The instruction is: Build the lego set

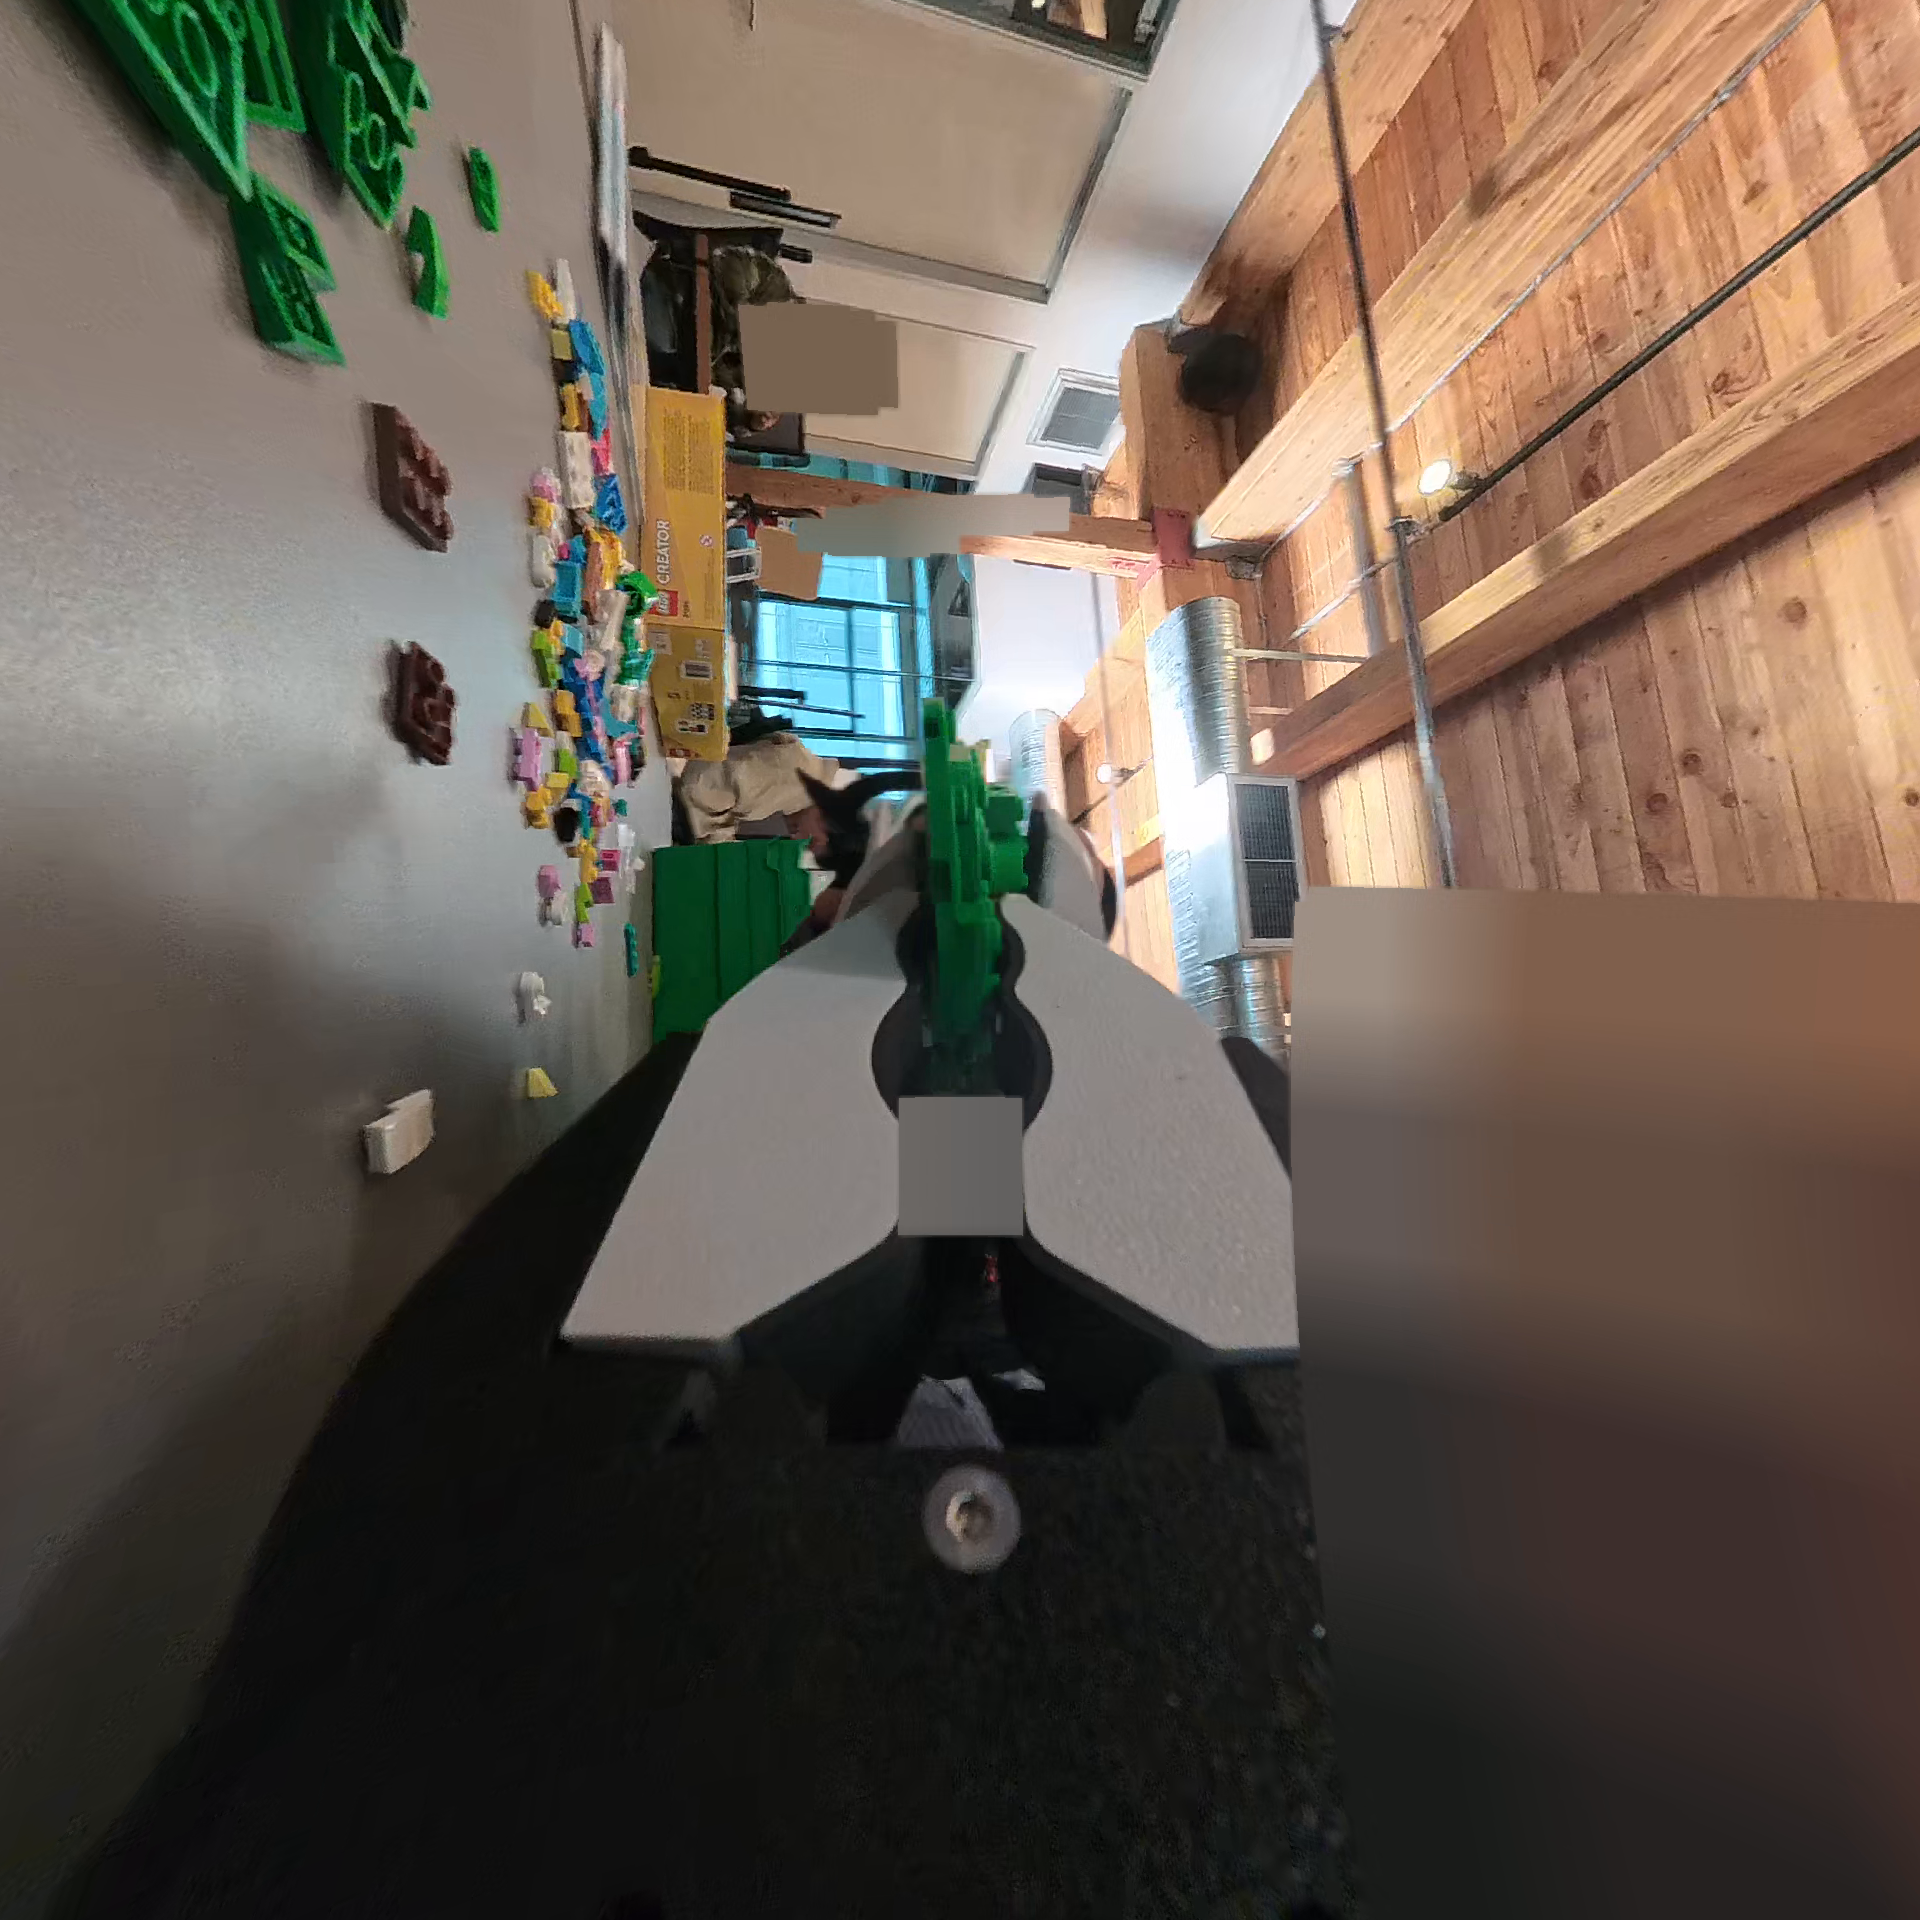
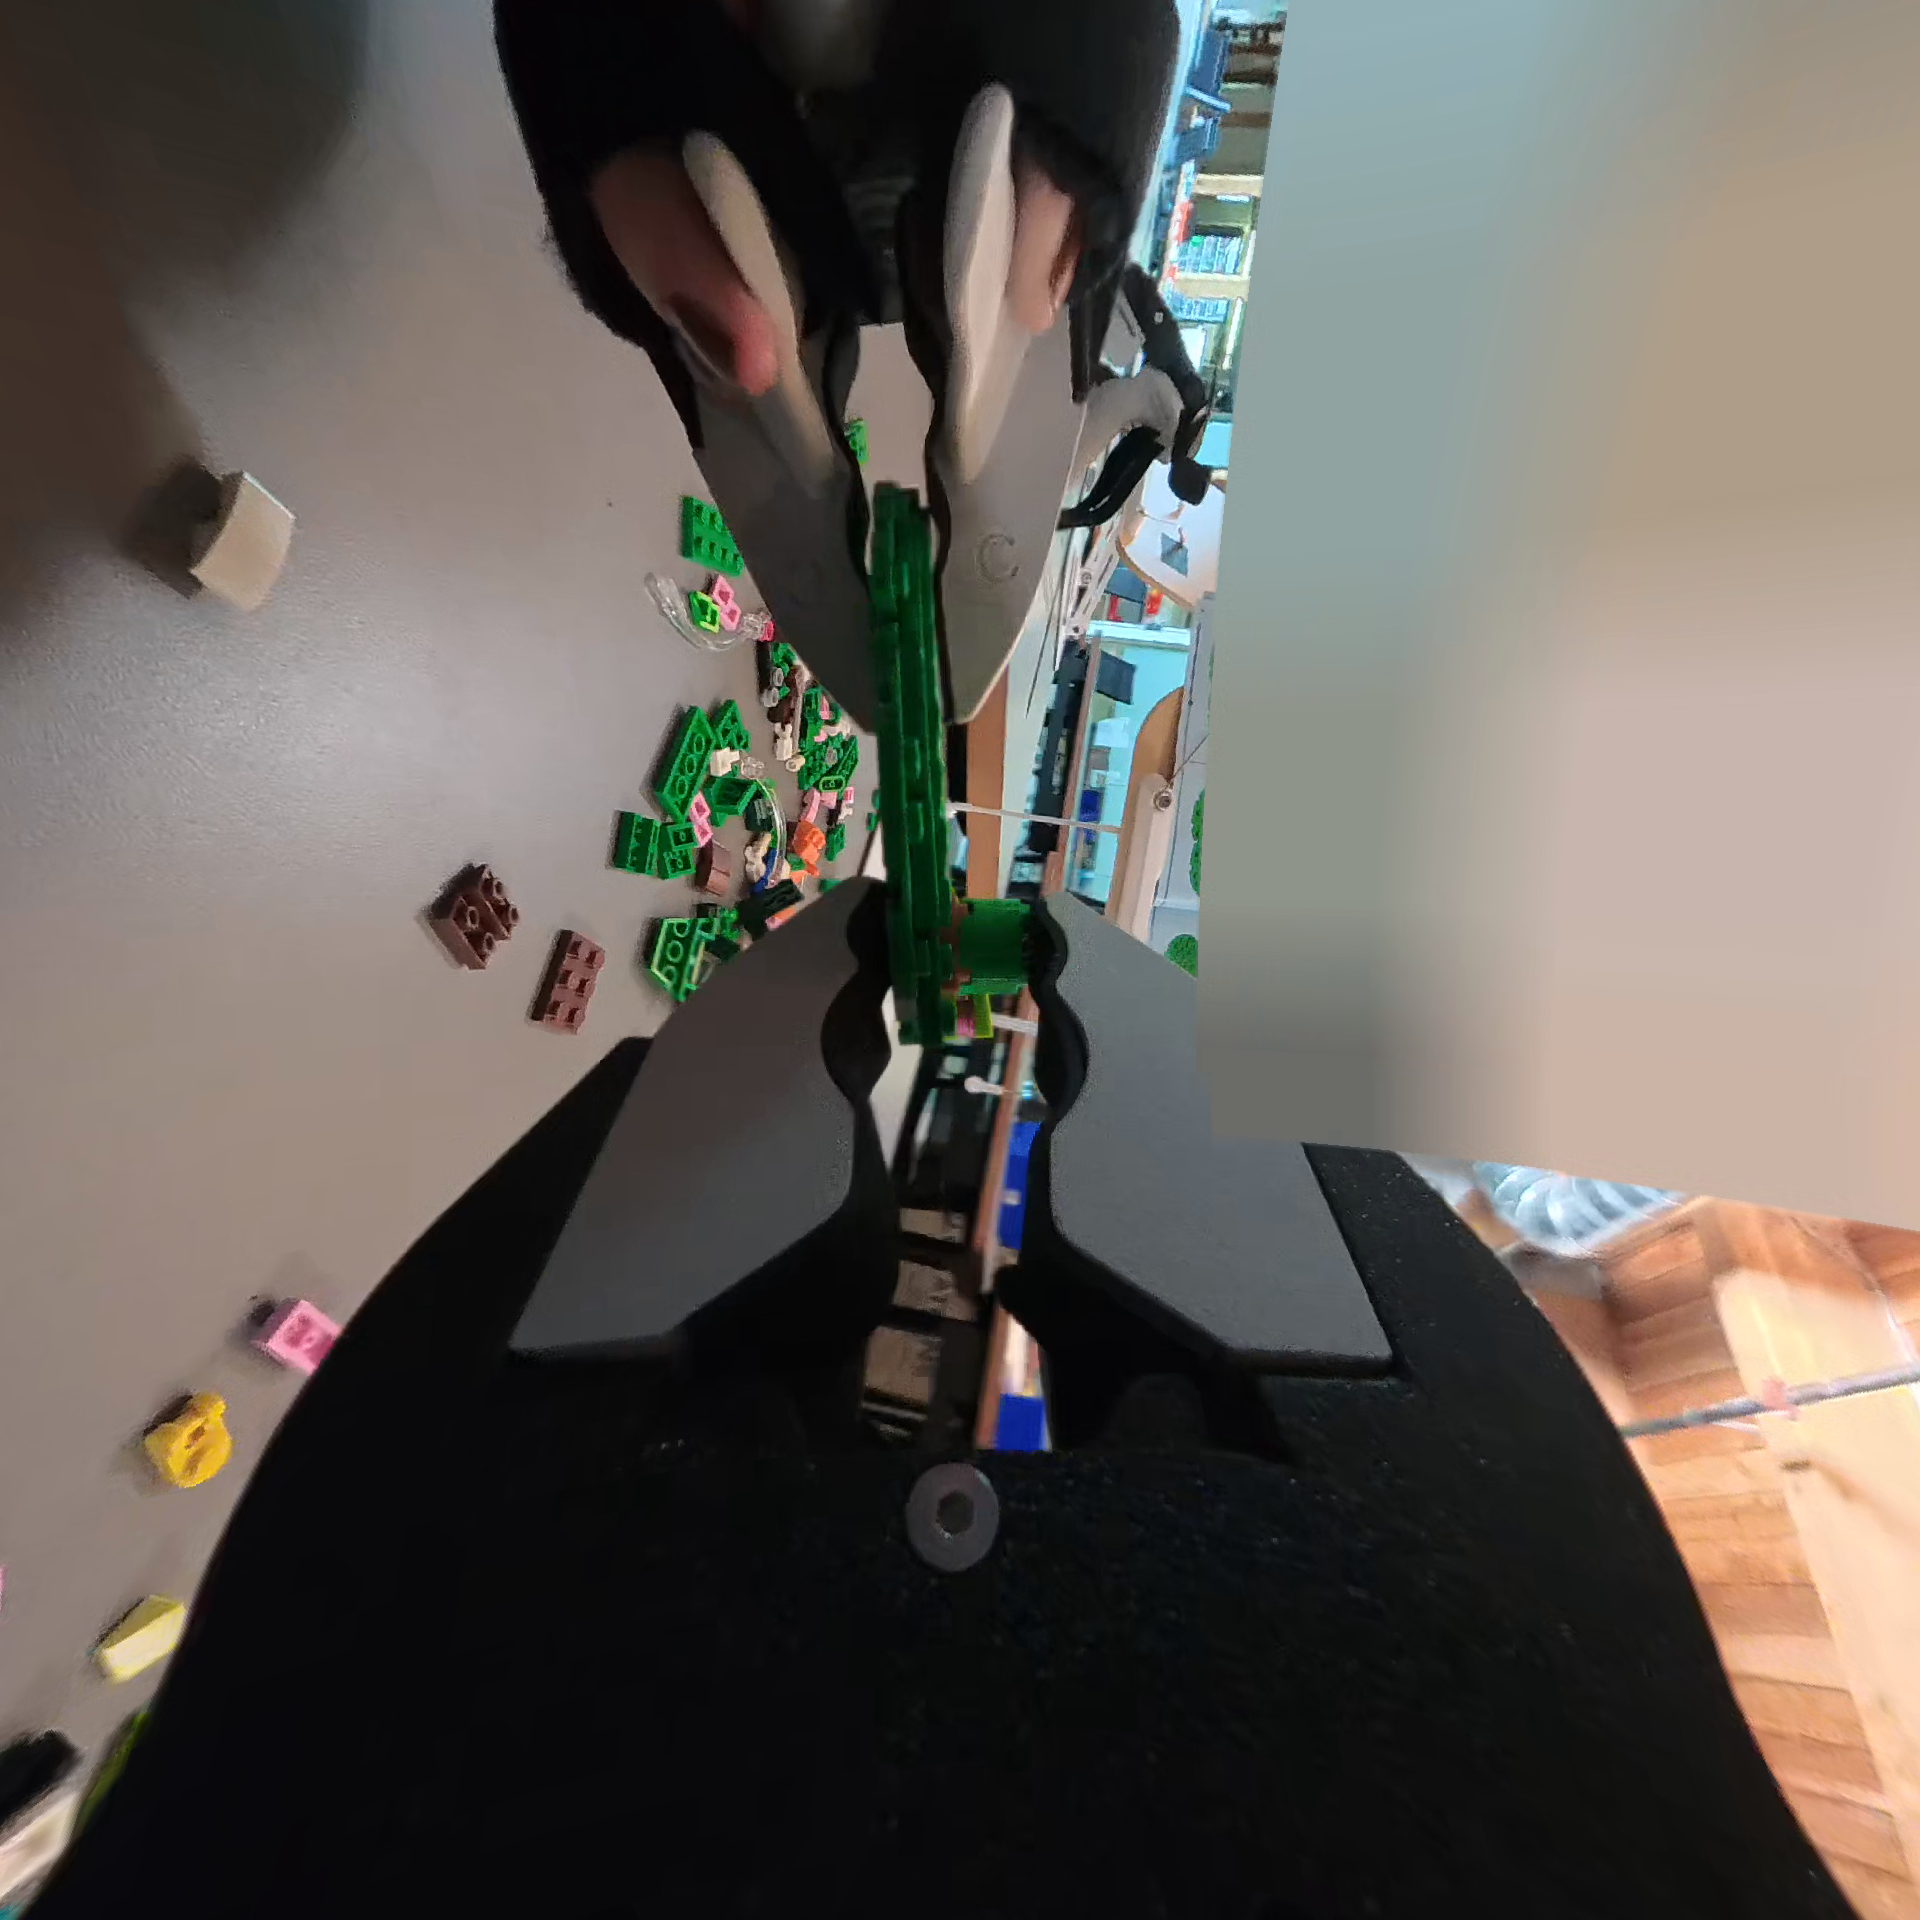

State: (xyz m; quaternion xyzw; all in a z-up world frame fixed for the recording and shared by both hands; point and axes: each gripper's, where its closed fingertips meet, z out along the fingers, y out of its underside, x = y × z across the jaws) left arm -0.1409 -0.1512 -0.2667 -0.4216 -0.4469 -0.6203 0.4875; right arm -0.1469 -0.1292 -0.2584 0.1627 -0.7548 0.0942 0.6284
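Observation:
A flat green lego assembly [image 2: 906, 665] of stacked plates is held edge-on above the grey table [image 2: 364, 727], between both grippers. My right gripper [image 2: 956, 914] is shut on its near end, where a small green brick [image 2: 992, 930] sits on its side. My left gripper [image 2: 914, 696], held by a gloved hand [image 2: 707, 281], is shut on the far end. In the left wrist view the left gripper [image 1: 961, 925] is shut on the green assembly [image 1: 961, 831], and the right gripper's pale fingertips [image 1: 1070, 862] flank it farther off.
Loose bricks lie on the table [image 1: 156, 727]: green plates [image 1: 260, 104], two brown bricks [image 1: 416, 478], a colourful pile [image 1: 582, 623], a white brick [image 1: 398, 1130]. A yellow box [image 1: 686, 561] and green block [image 1: 727, 935] stand behind. Green pieces [image 2: 727, 810], brown bricks [image 2: 476, 914], pink [image 2: 294, 1333] and yellow [image 2: 187, 1439] bricks show too. The tips of both grippers are at nearly the same place.

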